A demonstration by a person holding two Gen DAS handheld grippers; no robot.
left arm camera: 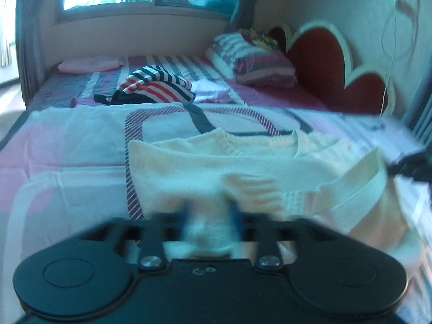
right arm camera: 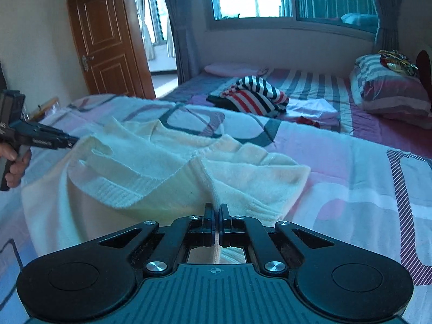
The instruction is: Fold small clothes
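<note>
1. Biggest worry from where I sat: the cream sweater (right arm camera: 151, 172) was only half under control. It lay on the bed (right arm camera: 351, 189), on the pink and white patterned cover, with one ribbed edge flipped over its middle and a crease running up from my right side. If only one side got pulled, I figured the whole thing would drag and bunch rather than fold clean.

2. The knit looked soft and stretchy, so a pinch on one thin layer could slip out, or grab two layers and ruin the fold line.

3. The left wrist view was badly smeared, so judging that side was risky. I could easily have missed the hem there.

4. Right gripper (right arm camera: 216, 212): jaws clamped together with a fold of the sweater's near edge pinched between them.

5. Left gripper (left arm camera: 208, 210): jaws stood partly apart with sweater fabric lying between the blue pads (left arm camera: 232, 210). Too blurry to see them pressing, so I'd call it not gripping.

6. The striped clothes (right arm camera: 253, 94) farther up the bed sat well apart from the sweater, so no snagging risk there.
</note>
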